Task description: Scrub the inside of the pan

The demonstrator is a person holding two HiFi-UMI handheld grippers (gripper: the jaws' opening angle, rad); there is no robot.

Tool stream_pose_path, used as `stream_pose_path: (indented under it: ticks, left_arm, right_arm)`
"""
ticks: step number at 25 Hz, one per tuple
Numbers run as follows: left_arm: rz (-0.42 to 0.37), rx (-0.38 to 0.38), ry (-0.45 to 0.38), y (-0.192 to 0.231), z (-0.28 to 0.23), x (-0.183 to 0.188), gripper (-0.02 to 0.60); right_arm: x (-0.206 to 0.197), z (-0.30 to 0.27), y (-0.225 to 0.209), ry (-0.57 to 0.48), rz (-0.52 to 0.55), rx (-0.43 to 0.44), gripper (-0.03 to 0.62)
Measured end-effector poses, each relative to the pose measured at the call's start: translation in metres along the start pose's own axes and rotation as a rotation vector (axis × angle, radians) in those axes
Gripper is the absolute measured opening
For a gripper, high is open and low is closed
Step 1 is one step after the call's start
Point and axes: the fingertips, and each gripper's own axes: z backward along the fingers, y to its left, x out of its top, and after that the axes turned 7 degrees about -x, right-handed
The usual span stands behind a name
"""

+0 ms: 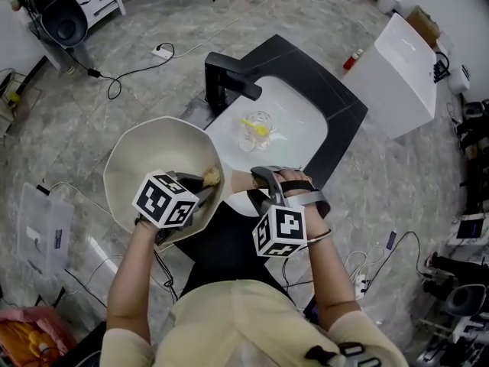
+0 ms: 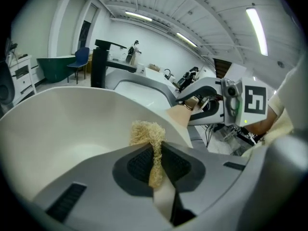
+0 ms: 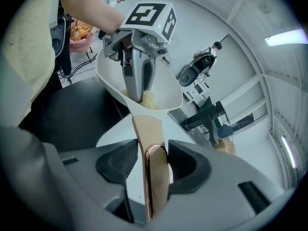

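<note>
My left tongs [image 2: 156,163] are clamped on the tan scrubber [image 2: 147,133], its tuft inside the white pan [image 2: 57,124] near the rim. My right tongs [image 3: 155,165] grip the pan's handle [image 3: 148,129]; the bowl lies just ahead.

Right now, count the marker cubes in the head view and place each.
2. One cube tops the left gripper over the pan; the other tops the right gripper on the pan's handle. None looks hidden.
</note>
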Motion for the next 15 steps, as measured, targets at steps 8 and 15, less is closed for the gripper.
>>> stream_pose_path:
  ticks: [8, 15]
  left_arm:
    - [-0.099, -0.041, 0.151, -0.025, 0.006, -0.03, 0.043]
    - [-0.137, -0.077, 0.291, -0.034, 0.016, -0.056, 0.043]
  right_arm:
    - [0.001, 0.001, 0.001, 0.003, 0.014, 0.0, 0.196]
    - [-0.001, -0.001, 0.002, 0.023, 0.059, -0.007, 0.19]
